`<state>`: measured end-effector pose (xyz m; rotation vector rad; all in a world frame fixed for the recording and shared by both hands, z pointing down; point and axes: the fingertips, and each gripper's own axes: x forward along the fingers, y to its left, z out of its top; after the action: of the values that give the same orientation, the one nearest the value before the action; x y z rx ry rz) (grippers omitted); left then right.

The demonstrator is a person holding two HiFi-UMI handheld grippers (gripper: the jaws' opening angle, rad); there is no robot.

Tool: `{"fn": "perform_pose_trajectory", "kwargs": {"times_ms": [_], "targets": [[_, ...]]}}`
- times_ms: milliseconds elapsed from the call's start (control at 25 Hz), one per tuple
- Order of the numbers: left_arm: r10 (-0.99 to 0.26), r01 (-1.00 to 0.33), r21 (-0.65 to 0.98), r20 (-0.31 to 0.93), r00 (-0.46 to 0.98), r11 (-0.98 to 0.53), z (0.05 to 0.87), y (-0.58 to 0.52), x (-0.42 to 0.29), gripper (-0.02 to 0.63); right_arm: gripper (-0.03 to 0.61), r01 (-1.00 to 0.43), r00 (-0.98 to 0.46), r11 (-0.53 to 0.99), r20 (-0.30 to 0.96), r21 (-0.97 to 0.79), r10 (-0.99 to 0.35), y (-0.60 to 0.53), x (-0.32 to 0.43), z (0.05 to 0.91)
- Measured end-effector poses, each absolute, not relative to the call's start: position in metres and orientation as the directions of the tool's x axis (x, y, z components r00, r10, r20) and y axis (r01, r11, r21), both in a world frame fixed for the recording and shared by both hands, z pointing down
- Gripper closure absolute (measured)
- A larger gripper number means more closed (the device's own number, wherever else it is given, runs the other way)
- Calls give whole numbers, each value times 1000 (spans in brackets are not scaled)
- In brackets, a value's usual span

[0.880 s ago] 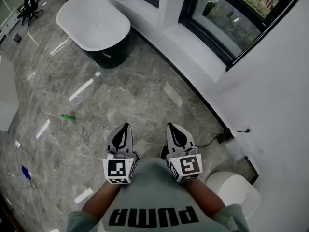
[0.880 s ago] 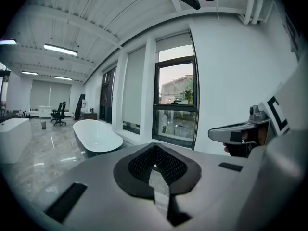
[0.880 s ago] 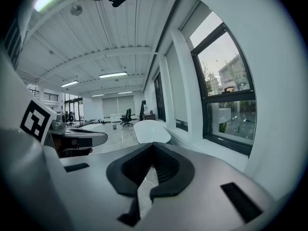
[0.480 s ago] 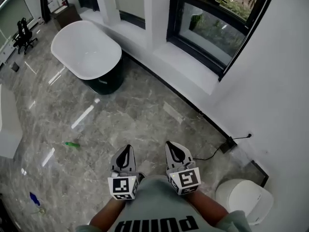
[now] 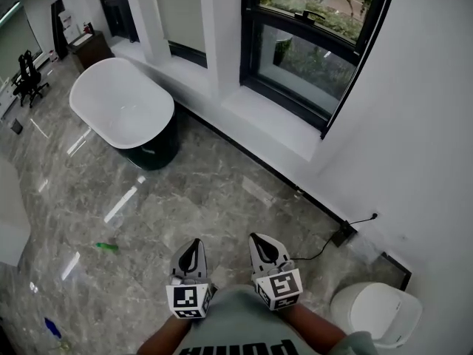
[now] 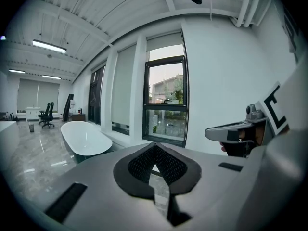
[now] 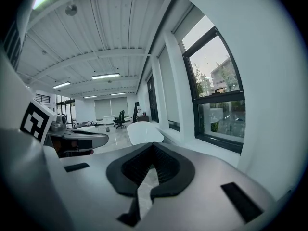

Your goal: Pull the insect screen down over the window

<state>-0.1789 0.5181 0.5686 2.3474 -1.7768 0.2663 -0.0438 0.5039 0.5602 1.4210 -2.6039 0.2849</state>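
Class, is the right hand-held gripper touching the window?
Apart. The head view shows the right hand-held gripper close to the person's body, with grey floor and the white sill lying between it and the window.

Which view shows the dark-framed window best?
The left gripper view: the window stands whole, top to bottom, nearly face-on. The head view looks steeply down on it and cuts off its top. The right gripper view shows it obliquely, warped near the edge.

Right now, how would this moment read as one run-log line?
phase: before reach | left hand-held gripper: shut, empty | right hand-held gripper: shut, empty | window: ahead, untouched
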Motion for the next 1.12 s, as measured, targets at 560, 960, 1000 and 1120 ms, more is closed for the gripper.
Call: {"fn": "perform_pose_trajectory", "kwargs": {"times_ms": [560, 960, 1000, 1120], "targets": [[-920, -950, 74, 237, 313, -304, 553, 534, -208, 601, 584, -881, -473, 468, 182, -72, -862, 521, -62, 526], [-913, -936, 81, 207, 351, -341, 543, 545, -260, 601, 584, -917, -399, 394, 141, -59, -906, 530, -94, 507], [-912, -936, 82, 209, 353, -343, 544, 544, -262, 601, 584, -919, -395, 391, 142, -56, -908, 529, -96, 506], [-908, -933, 93, 217, 359, -347, 547, 539, -264, 601, 584, -920, -391, 387, 156, -53, -907, 526, -97, 508]]}}
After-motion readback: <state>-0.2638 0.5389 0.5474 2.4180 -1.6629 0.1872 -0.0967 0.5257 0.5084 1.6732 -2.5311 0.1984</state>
